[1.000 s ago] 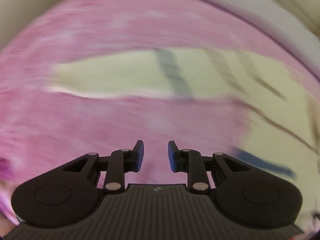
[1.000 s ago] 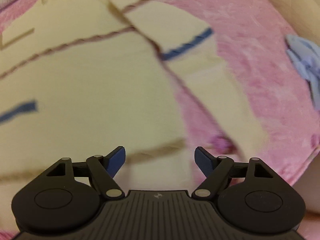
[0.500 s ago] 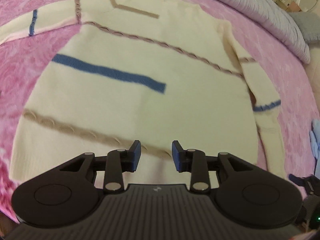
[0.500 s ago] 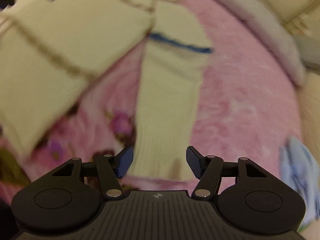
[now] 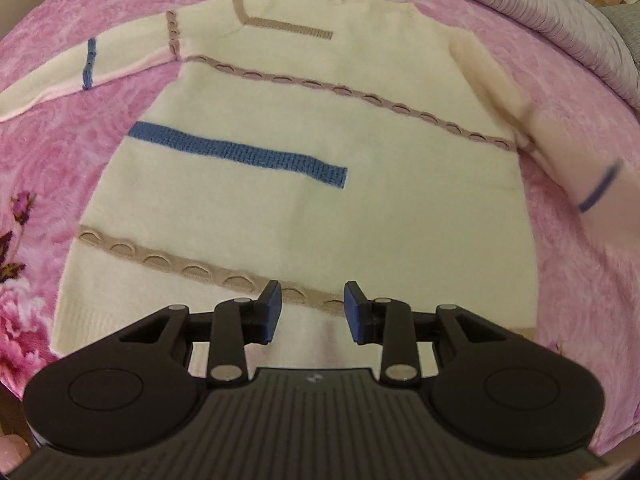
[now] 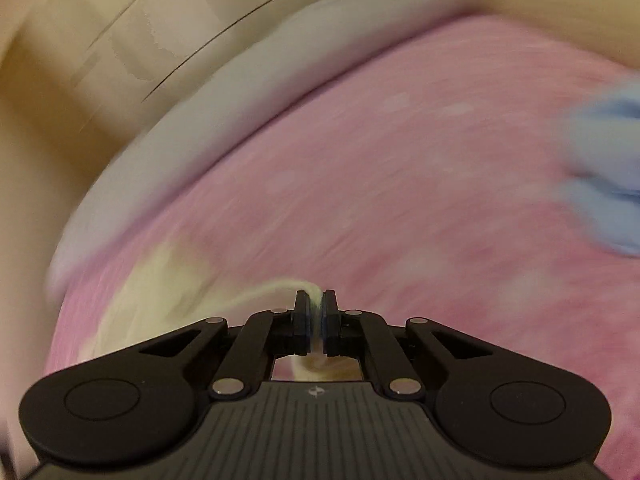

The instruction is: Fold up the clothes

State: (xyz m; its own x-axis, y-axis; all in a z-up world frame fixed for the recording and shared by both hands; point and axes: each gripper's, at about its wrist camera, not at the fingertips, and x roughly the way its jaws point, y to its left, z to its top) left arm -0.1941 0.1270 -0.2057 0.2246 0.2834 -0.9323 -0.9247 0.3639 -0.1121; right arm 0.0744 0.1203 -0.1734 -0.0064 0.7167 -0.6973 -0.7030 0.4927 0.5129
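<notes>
Below, the cream sweater [image 5: 304,184] is lying flat, front up, on the pink blanket [image 5: 80,16], its hem nearest the left gripper [image 5: 313,312], which is hovering above that hem with its jaws partly spread and nothing between them. Meanwhile the right gripper [image 6: 315,316] is pinching a fold of cream knit, probably the sweater's blurred sleeve [image 5: 576,160], over the blanket; a pale blue cloth [image 6: 604,176] is lying nearby.
</notes>
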